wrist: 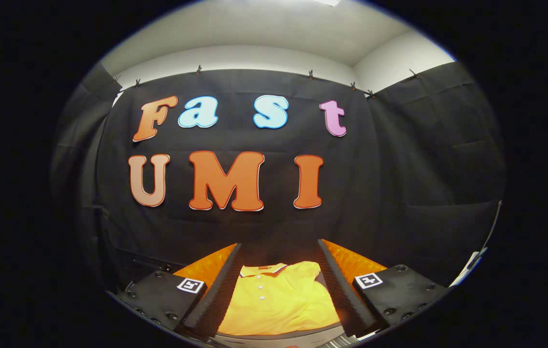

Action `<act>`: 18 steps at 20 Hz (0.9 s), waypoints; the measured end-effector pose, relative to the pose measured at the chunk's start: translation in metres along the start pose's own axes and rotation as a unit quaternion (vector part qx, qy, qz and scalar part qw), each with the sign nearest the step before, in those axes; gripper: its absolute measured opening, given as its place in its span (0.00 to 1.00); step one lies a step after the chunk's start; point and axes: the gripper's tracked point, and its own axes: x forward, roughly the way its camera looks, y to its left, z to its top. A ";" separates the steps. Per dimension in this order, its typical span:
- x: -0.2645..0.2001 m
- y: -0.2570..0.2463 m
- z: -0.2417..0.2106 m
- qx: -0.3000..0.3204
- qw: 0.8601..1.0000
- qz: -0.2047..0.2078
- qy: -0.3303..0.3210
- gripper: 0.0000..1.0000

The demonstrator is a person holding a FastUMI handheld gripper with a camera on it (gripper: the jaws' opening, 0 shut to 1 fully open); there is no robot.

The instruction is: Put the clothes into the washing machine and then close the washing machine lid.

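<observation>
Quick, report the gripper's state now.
Gripper: open, fingers spread apart, holding nothing; the yellow polo shirt lies between and just ahead of them.

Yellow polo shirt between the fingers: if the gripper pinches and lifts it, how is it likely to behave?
The yellow polo shirt lies flat with soft wrinkles, so it is probably floppy and would drape and hang. It looks like thin fabric, likely light. The gripper is open, its fingers either side of the shirt; a pinch may catch just the top layer.
</observation>
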 end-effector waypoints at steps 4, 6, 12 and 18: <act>0.051 0.030 -0.013 -0.011 0.998 0.041 0.047 0.97; 0.071 0.039 -0.031 -0.007 0.996 0.054 0.077 0.96; 0.112 0.045 -0.099 -0.008 0.981 0.062 0.186 0.95; 0.131 0.042 -0.158 0.001 0.959 0.063 0.275 0.96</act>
